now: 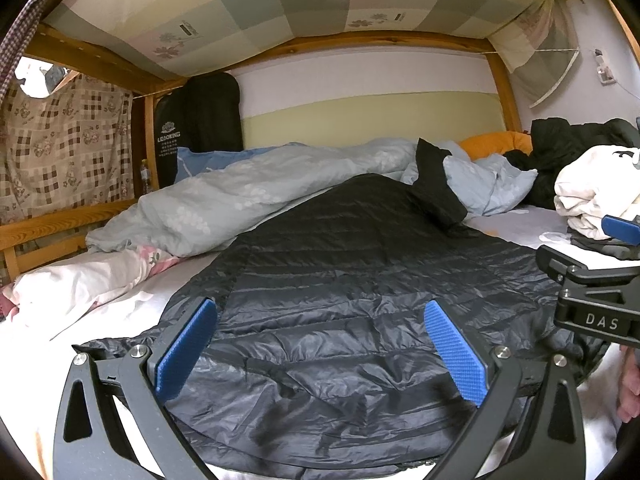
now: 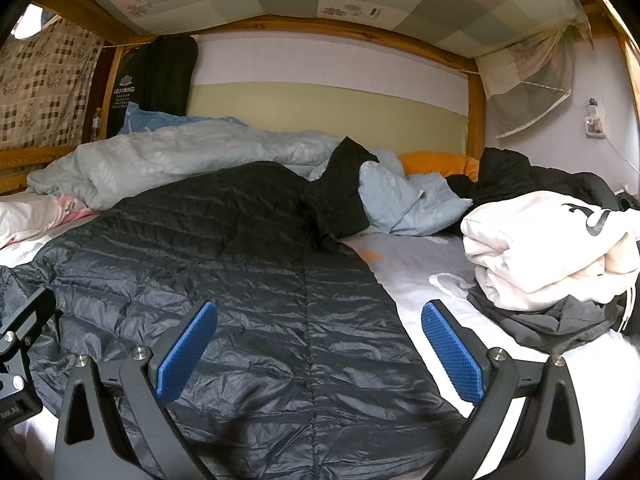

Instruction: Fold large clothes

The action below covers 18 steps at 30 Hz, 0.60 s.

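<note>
- A lower bunk bed with a white sheet (image 2: 416,272) carries everything in view; a wooden frame and a checked mattress underside hang above it.
- At the far left, a crumpled white and pink floral blanket (image 1: 80,280) lies near the bed rail, and a pale blue-grey duvet (image 1: 224,200) is heaped along the wall side behind the task garment.
- The left tongs (image 1: 320,356) hover low over the near edge of the garment, their blue pads spread wide apart and gripping nothing.
- In the middle, the task's item, a dark quilted down jacket (image 2: 248,280), lies spread out on the sheet, mostly flat but wrinkled. One black sleeve (image 2: 340,196) runs away toward the duvet and rides up onto it.
- The jacket appears laid out with no fold made yet; judging from this, the sleeves and body are all left to fold.
- The right tongs (image 2: 318,354) hover over the jacket's right edge, where dark fabric meets bare sheet. Their blue pads are also wide apart and hold nothing.
- To the right, a white garment (image 2: 560,248) with a dark logo sits bundled on a dark grey garment (image 2: 540,328), well apart from the jacket. Whether these count as finished folds, I cannot tell.
- Behind them, an orange pillow (image 2: 436,162) and a loose black coat (image 2: 516,180) lie by the wall, apparently unfolded.
</note>
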Available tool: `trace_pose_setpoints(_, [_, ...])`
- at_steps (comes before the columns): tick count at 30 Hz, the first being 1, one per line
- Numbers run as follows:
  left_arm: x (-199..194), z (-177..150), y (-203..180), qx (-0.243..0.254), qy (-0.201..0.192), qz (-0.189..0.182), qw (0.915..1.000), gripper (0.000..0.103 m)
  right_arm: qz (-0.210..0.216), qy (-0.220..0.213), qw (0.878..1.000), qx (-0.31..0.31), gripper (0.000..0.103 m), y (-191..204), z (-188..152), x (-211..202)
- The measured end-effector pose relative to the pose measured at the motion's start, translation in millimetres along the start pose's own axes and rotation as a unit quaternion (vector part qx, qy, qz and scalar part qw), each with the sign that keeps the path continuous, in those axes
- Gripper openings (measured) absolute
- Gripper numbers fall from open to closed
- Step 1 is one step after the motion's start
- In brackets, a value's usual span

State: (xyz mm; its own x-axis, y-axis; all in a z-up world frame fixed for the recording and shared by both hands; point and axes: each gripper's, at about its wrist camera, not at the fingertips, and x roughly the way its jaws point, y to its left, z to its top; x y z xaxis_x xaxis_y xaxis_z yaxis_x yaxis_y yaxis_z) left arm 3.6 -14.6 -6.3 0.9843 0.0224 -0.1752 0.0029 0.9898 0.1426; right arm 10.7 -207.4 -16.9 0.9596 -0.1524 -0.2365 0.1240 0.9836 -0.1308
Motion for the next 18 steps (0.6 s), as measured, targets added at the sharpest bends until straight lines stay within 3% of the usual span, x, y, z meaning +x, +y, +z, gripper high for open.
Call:
trace_pose_setpoints(10, [-1,4,10,-0.019,0.003,-0.006,0.9998,0.103,0.012,0.001,1.0,0.012,0.103,-3,-1,0])
trace_pose_setpoints(18, [-14,17,18,-0.018,-0.009,-0.01,0.9998,0.102,0.031,0.069,0.995,0.07,0.103,-23,1,2])
